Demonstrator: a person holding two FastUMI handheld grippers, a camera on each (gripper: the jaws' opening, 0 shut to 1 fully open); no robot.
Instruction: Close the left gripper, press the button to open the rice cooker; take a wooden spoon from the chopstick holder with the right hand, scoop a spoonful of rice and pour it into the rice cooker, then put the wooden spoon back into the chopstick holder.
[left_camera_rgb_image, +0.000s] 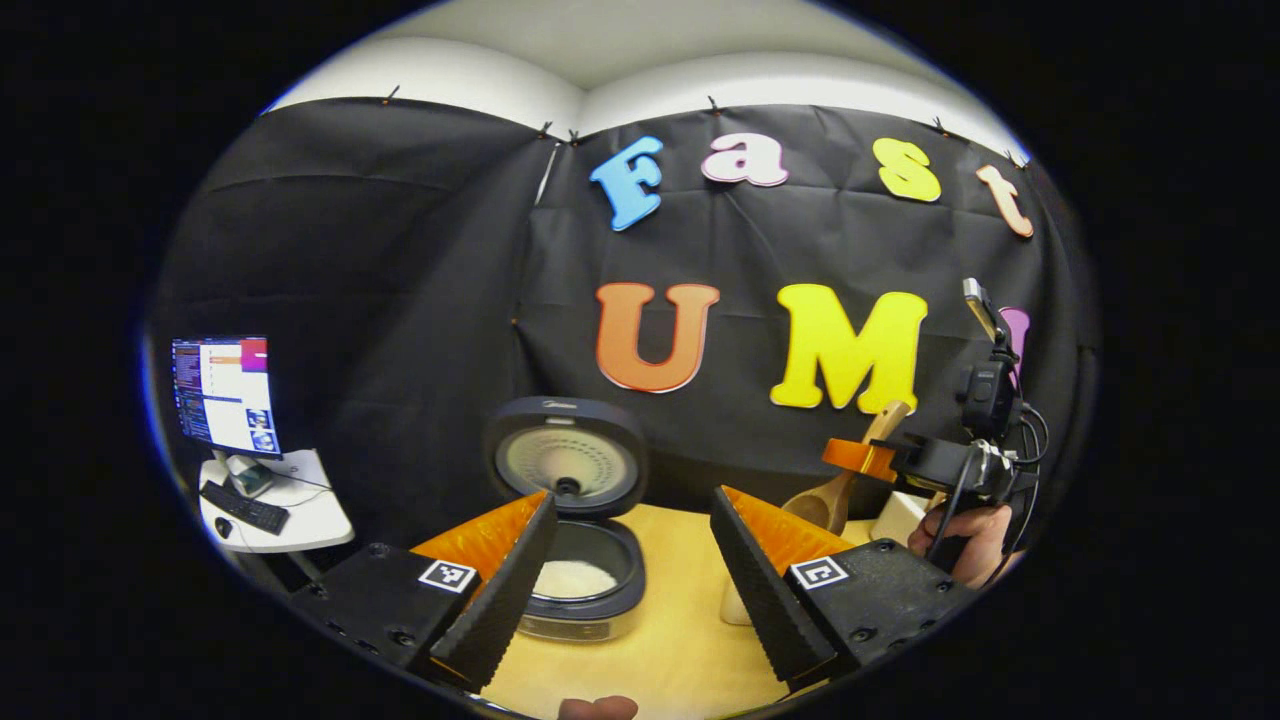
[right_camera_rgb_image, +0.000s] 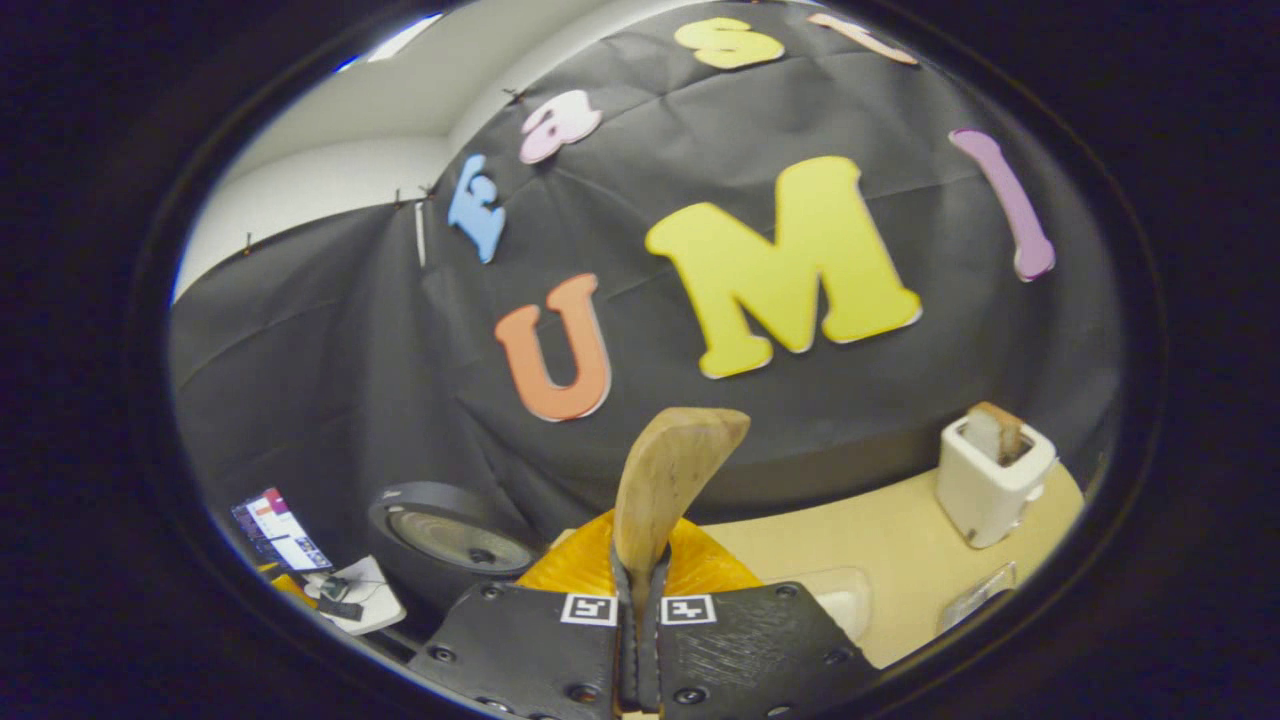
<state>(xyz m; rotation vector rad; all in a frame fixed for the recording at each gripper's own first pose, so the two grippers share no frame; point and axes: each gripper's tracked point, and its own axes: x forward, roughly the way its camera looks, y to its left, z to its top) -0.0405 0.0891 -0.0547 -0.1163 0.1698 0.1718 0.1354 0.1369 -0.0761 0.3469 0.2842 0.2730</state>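
R claw (right_camera_rgb_image: 637, 640), bottom centre of the right gripper view: fingers pinched nearly together w/ the spoon (right_camera_rgb_image: 665, 480) handle clamped between them; the wooden piece stands up to mid-frame. In the left gripper view the same spoon (left_camera_rgb_image: 838, 488) shows at right-centre, bowl end low, handle slanting up, held above the worktop (left_camera_rgb_image: 680, 640) by the far claw and a hand (left_camera_rgb_image: 965, 540) below it. Can't tell if the bowl holds any rice.

L claw (left_camera_rgb_image: 632, 560), bottom of the left gripper view: fingers spread wide, nothing between them.

Cooker (left_camera_rgb_image: 585, 575) sits bottom centre in that view, seen through the gap between the fingers. Lid (left_camera_rgb_image: 567, 458) stands up, so the button step looks done. White rice lies inside the pot, so prob. a scoop has been poured, though that's a guess.

Holder (right_camera_rgb_image: 992, 478), white, stands at right of the right gripper view on the worktop, well apart from the spoon, w/ another wooden piece poking out of it. A pale container edge shows just beside the R claw at the bottom; contents unclear.

Left to do, as I read it: maybe scoop + pour, then def. return the spoon to the holder. A monitor (left_camera_rgb_image: 225, 395) sits far left on a side table.
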